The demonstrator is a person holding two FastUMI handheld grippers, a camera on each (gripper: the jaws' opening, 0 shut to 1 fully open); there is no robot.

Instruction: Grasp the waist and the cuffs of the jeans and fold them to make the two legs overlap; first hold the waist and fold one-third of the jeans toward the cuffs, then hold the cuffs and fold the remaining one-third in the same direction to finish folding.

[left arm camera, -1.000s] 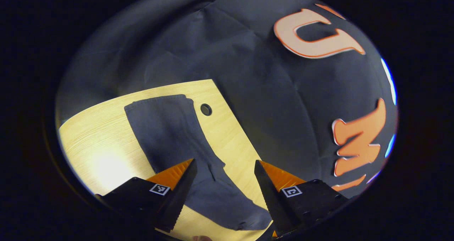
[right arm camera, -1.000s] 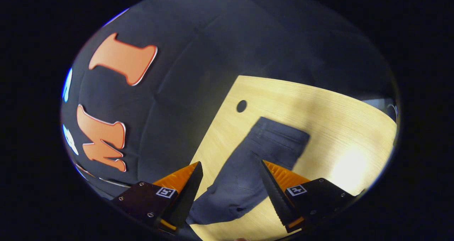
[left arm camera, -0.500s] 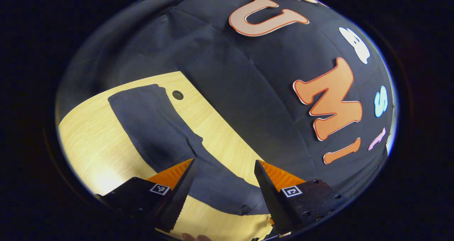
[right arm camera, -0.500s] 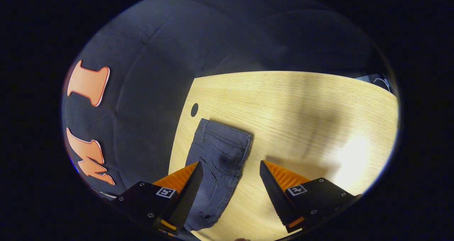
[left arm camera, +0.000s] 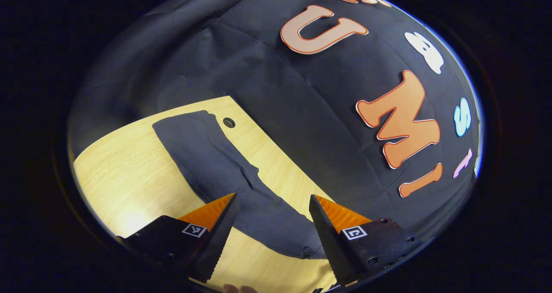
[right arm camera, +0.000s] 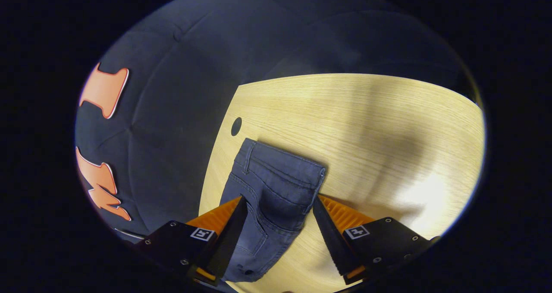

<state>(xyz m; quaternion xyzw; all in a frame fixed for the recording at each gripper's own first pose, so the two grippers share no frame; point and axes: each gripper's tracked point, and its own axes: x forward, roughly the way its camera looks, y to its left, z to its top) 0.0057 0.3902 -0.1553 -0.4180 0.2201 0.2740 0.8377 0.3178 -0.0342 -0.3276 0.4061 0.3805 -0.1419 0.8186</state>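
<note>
Lying flat on the wooden table (left arm camera: 129, 176), running from 11 o'clock down toward 5 o'clock in the left gripper view: dark jeans (left arm camera: 224, 176), seemingly already doubled so the legs overlap, though not certain from here. Passing a round cable hole (left arm camera: 229, 122) at the table's far edge, just beside the jeans' far end. Hovering above the near stretch of leg: left gripper (left arm camera: 272, 206), jaws released, fingers spread with fabric showing between them but nothing pinched.

Showing at centre in the right gripper view: the waist (right arm camera: 280, 165), with waistband and pocket stitching facing up, the same hole (right arm camera: 236, 126) sitting at 11 o'clock from it. Straddling the hip area: right gripper (right arm camera: 279, 206), jaws released, each finger flanking the denim, apparently above it rather than touching.

Judging the step: nearing the first thirds-fold, with the waist being lined up for a grasp. Calling next for lowering, clenching on the waistband's layers, then lifting and carrying toward the cuffs. Worth watching: catching only the top layer.
</note>
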